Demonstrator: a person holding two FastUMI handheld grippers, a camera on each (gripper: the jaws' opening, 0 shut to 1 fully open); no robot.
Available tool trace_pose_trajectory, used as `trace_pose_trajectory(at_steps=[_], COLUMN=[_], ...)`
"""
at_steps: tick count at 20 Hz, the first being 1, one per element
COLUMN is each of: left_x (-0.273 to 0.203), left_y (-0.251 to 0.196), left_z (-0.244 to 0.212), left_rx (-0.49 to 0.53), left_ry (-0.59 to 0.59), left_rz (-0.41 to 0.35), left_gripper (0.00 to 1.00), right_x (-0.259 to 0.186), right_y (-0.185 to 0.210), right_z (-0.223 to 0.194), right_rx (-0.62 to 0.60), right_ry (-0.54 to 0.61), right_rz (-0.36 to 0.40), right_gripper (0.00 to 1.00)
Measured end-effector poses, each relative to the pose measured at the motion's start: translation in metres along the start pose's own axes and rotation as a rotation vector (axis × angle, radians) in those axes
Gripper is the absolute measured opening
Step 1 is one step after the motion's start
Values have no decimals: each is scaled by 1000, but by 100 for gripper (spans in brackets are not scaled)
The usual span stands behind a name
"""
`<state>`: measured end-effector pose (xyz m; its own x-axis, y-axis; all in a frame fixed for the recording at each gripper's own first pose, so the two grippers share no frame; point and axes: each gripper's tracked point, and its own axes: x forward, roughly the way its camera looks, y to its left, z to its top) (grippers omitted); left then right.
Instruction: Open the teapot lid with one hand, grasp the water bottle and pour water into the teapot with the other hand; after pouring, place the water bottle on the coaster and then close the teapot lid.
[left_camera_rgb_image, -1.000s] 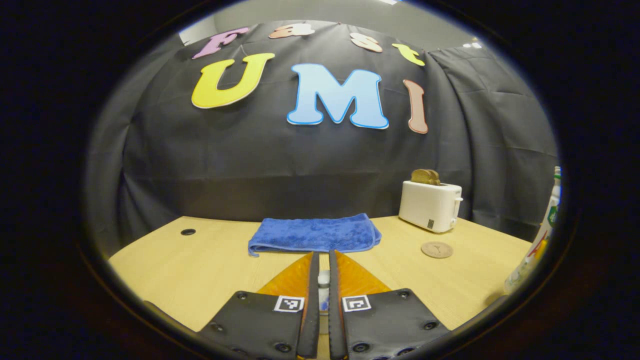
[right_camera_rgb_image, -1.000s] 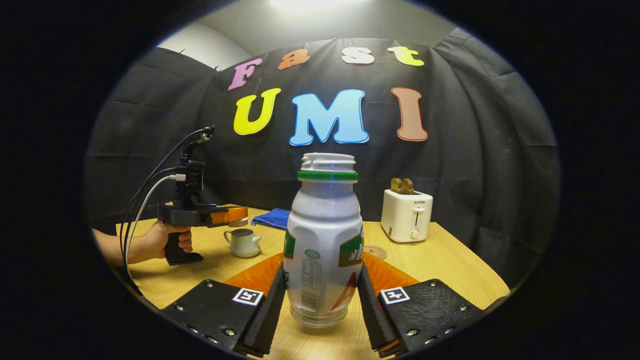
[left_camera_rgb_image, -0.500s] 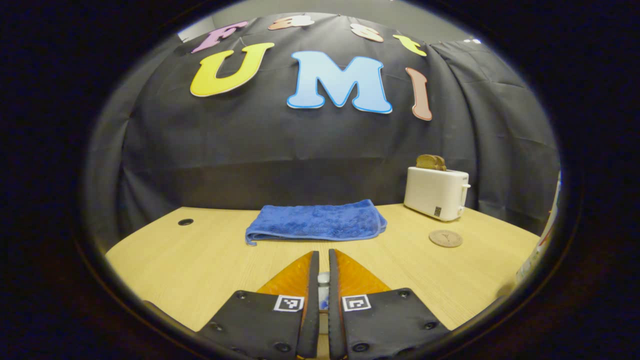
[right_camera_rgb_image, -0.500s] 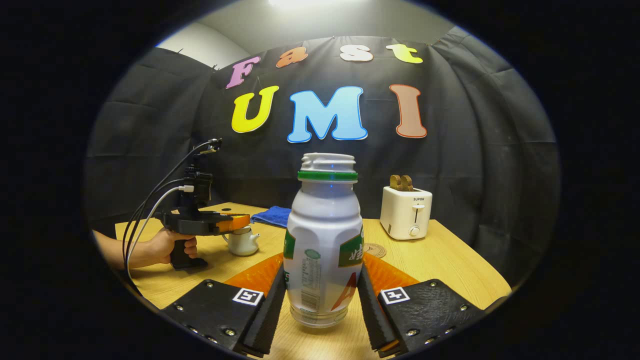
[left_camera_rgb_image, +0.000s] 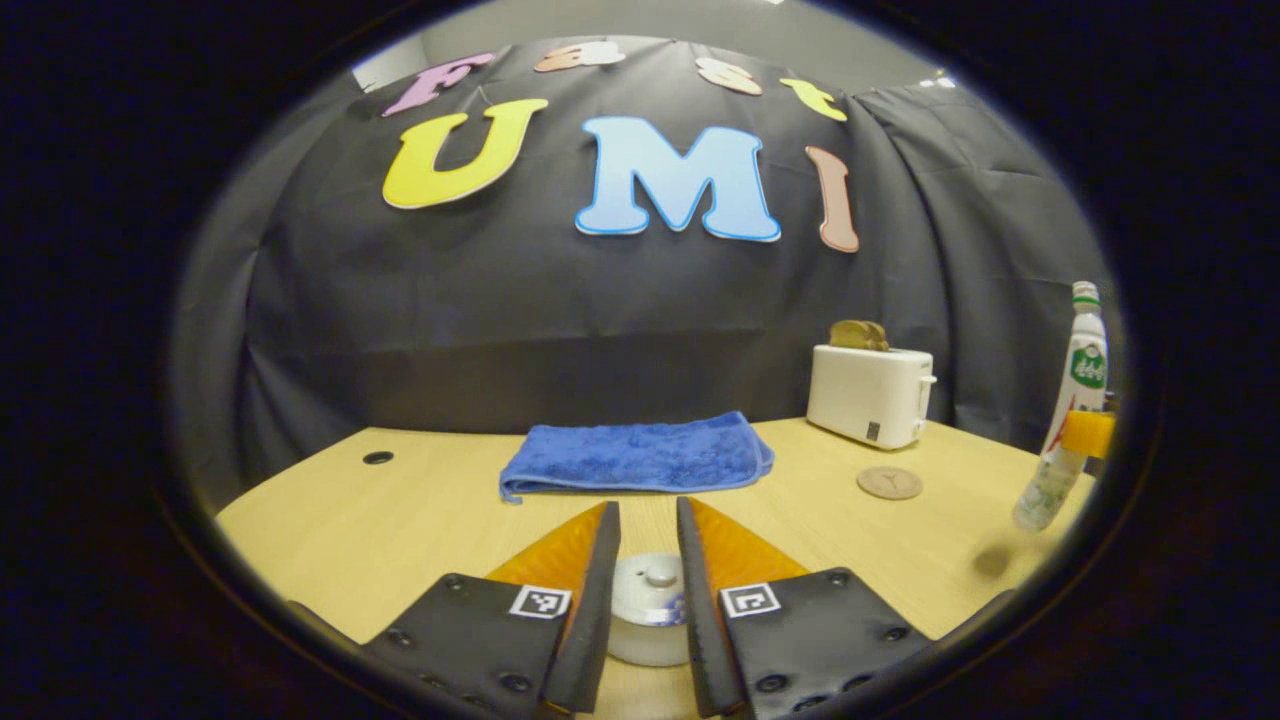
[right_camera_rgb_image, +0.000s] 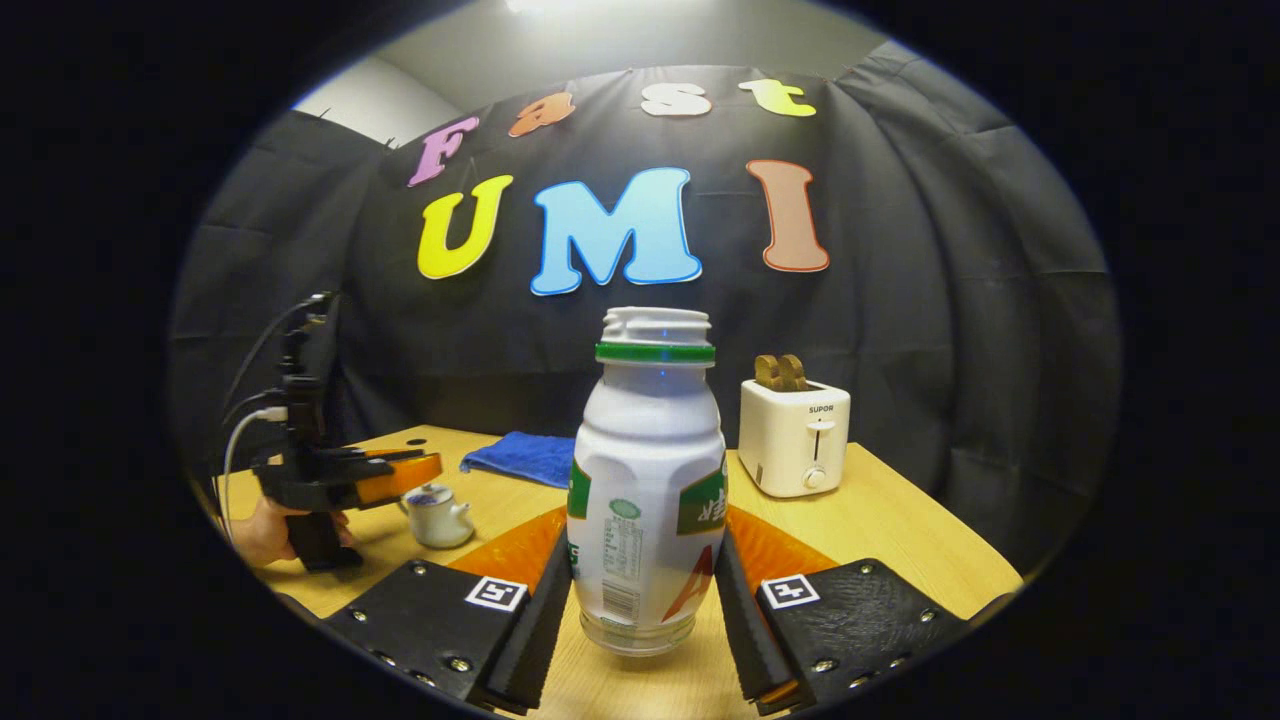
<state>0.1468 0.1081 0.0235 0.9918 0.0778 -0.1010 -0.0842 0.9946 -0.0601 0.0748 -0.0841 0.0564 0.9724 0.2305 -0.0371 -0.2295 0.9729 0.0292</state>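
Two fingers of my left gripper (left_camera_rgb_image: 648, 600) are standing apart around the teapot lid (left_camera_rgb_image: 648, 588), hiding the teapot's body beneath; whether they touch it, I cannot tell. My right gripper (right_camera_rgb_image: 645, 610) is clamping the water bottle (right_camera_rgb_image: 647, 480) upright, mouth pointing up, its base lifted above the table (right_camera_rgb_image: 900, 540), right of the teapot (right_camera_rgb_image: 438, 515).

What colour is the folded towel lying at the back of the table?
Blue. The towel shows best in the left gripper view.
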Motion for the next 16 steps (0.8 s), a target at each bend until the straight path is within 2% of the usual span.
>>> trace_pose_trajectory(at_steps=[4,7,10,13,16], left_x=[-71,-124,-165,-187,-191], left_y=[3,11,9,14,21], left_z=[45,53,39,36,37], left_rx=[-45,-41,-22,4,-17], left_ry=[-113,-169,-167,-181,-188], left_rz=[-27,-25,-34,-30,-31], left_gripper=[100,99,99,99,99], right_x=[70,117,156,177,183], right_y=[-33,-47,-49,-50,-63], right_z=[13,13,1,-15,-21], right_rx=[53,33,-74,-150,-144], right_ry=[2,-13,23,62,70], right_rz=[-71,-135,-171,-196,-227], right_gripper=[70,70,70,70,70])
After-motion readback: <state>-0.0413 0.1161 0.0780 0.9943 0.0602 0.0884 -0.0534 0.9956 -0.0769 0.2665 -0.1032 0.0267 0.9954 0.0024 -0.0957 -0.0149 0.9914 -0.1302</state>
